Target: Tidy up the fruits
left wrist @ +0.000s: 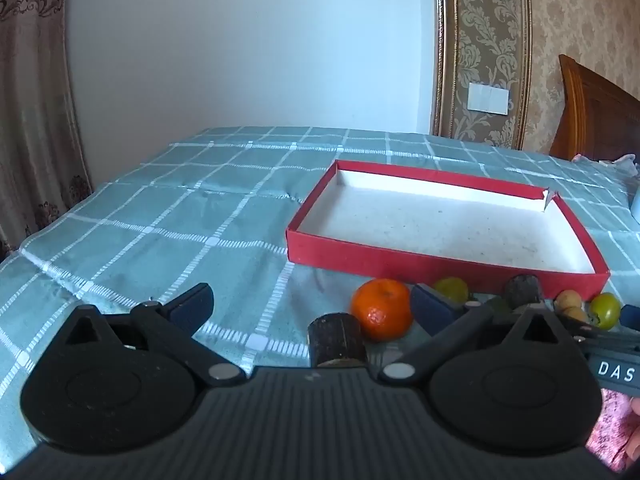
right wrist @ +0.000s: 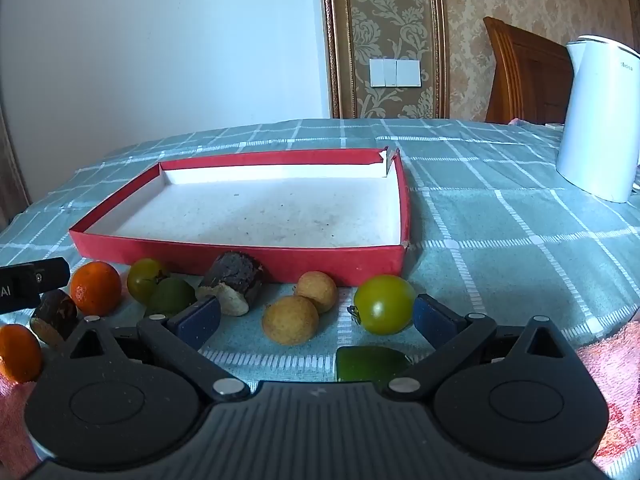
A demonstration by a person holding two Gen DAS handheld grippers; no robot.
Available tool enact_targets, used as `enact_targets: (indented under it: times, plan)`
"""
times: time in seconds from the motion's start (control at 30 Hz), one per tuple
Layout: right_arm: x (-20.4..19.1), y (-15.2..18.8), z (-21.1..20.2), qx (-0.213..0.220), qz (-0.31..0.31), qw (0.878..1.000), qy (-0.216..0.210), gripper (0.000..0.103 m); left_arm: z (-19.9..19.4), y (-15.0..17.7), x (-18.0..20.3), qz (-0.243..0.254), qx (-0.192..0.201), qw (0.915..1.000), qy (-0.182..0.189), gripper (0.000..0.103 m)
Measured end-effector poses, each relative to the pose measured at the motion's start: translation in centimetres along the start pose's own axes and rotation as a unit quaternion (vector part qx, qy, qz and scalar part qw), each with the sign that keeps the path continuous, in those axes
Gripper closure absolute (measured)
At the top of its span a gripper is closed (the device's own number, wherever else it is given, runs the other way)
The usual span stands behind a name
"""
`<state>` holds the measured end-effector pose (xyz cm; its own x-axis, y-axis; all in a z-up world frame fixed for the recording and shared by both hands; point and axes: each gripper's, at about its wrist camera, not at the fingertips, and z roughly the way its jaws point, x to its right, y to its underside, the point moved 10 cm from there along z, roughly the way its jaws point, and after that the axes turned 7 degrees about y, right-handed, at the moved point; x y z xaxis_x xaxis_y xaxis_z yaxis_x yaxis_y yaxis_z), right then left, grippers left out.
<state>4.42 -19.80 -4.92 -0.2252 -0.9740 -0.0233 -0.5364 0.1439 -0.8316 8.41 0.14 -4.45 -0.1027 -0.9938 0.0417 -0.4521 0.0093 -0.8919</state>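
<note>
Both grippers splayed wide, gripping nothing. Left gripper (left wrist: 312,308): ribbed black plastic body, blue pads, with a dark rough-barked stub (left wrist: 337,338) and a glossy dimpled tangerine (left wrist: 382,314) between its fingers, untouched. Right gripper (right wrist: 316,318): two matte tan round fruits (right wrist: 291,320) and a smooth green tomato (right wrist: 384,304) sit between its pads, a flat green piece (right wrist: 370,362) nearest. More fruit lines the near wall of the shallow red cardboard tray (right wrist: 240,254), whose white floor is bare and speckled. Checked teal cloth (right wrist: 500,232) underneath; white plastic kettle (right wrist: 598,120) far right.
</note>
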Motion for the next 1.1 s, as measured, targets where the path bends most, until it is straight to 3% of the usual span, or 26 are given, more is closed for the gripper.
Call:
enact_targets:
  times: [0.03, 0.13, 0.27, 1.1]
  plan:
    - [0.0, -0.1, 0.0, 0.001, 0.001, 1.0, -0.002, 0.0, -0.2, 0.6, 0.6, 0.015, 0.007, 0.9999, -0.003, 0.0]
    - [-0.2, -0.3, -0.1, 0.002, 0.003, 1.0, -0.004, 0.0, 0.3, 0.6, -0.1, -0.011, -0.013, 0.9997, 0.016, 0.0]
    - [0.0, 0.1, -0.2, 0.004, 0.005, 1.0, -0.004, 0.0, -0.2, 0.4, 0.4, 0.011, -0.009, 0.9998, 0.011, 0.0]
    - [0.0, 0.2, -0.2, -0.004, -0.006, 1.0, 0.005, 0.0, 1.0, 1.4, 0.7, 0.013, -0.031, 0.9991, 0.025, 0.0]
